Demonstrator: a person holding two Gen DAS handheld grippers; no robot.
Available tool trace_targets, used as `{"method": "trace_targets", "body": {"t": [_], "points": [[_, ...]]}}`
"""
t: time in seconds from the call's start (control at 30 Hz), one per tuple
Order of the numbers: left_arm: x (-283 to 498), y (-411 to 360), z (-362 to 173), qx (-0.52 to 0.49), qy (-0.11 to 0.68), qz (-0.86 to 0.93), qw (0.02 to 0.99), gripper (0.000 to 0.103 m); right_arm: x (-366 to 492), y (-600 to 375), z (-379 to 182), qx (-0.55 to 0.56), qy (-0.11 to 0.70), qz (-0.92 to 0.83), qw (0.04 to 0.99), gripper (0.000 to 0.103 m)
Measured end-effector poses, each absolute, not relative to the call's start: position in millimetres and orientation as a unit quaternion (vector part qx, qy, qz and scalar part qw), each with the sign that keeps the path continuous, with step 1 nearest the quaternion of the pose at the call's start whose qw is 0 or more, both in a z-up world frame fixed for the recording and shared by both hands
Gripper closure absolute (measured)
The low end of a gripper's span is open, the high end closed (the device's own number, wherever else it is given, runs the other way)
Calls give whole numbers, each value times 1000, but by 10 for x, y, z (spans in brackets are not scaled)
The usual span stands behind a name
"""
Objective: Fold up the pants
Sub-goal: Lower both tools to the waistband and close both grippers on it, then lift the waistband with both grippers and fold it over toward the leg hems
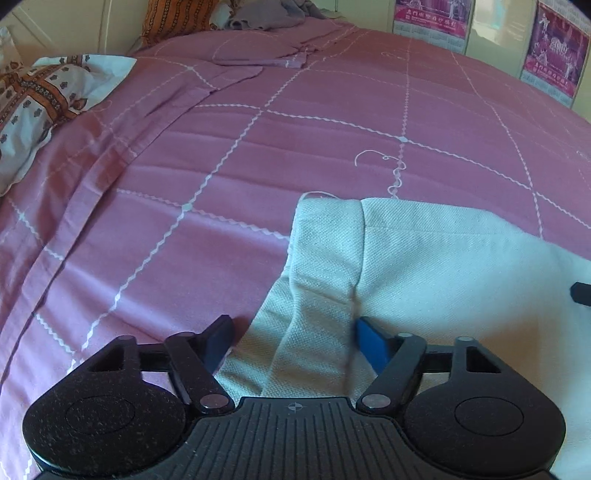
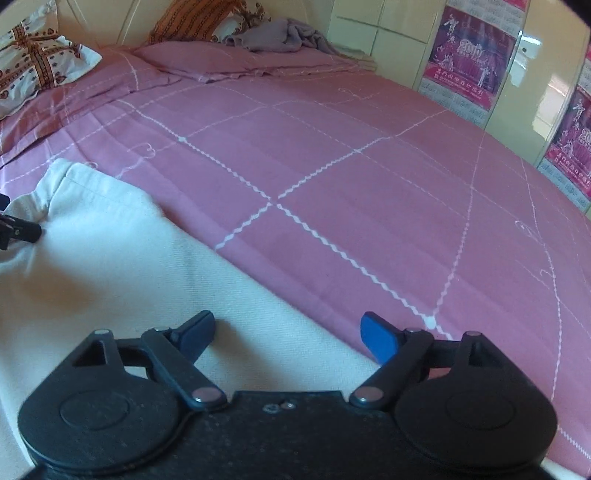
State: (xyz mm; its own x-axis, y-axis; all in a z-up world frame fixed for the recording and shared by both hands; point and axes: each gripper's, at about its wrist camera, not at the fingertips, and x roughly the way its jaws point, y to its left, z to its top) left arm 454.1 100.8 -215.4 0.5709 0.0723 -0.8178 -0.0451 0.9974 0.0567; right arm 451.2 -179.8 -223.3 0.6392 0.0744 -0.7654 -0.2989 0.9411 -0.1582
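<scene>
Cream-white pants (image 1: 424,266) lie on the pink bedspread (image 1: 221,155), their hem end pointing away from me. My left gripper (image 1: 295,336) stands open over the pants' left edge. A raised fold of cloth sits between its fingers, the left one over the sheet and the blue right one on the fabric. In the right wrist view the pants (image 2: 110,258) fill the lower left. My right gripper (image 2: 288,334) is open above their right edge, with cloth and pink sheet between its fingers and no pad pressing. A dark tip of the left gripper (image 2: 20,229) rests on the pants at the far left.
Patterned pillows (image 1: 40,103) (image 2: 33,62) lie at the bed's head, along with an orange cushion (image 2: 192,18) and a crumpled grey cloth (image 2: 280,35). Cream wardrobe doors with pink posters (image 2: 469,62) stand along the bed's right side. A folded pink sheet (image 1: 258,55) lies at the far end.
</scene>
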Motion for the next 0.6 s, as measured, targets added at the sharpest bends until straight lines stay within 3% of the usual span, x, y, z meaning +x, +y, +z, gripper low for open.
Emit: {"method": "trace_targets", "body": {"t": [0.07,0.1,0.17,0.2,0.23,0.4,0.6], "points": [[4544,955,-2151,29,459,18,888,49,4578,-1831,-2278,-124,418,112,893,19],[4533,947,-2142,25,459,13,888,56,4583,-1847,-2284,-116,418,121,893,28],[4505,940,-2126,19,459,12,888,64,4556,-1847,-2264,-100,427,145,887,59],[4484,925,-2113,17,458,13,889,69,4528,-1818,-2236,-99,429,151,885,84],[4439,908,-2097,15,455,15,890,72,4488,-1789,-2213,-102,431,150,884,91],[4110,898,-1881,16,430,12,903,79,3931,-1731,-1852,-104,377,166,905,93],[3260,1129,-1523,-3,418,-9,909,79,2541,-1583,-1514,-114,349,216,905,94]]}}
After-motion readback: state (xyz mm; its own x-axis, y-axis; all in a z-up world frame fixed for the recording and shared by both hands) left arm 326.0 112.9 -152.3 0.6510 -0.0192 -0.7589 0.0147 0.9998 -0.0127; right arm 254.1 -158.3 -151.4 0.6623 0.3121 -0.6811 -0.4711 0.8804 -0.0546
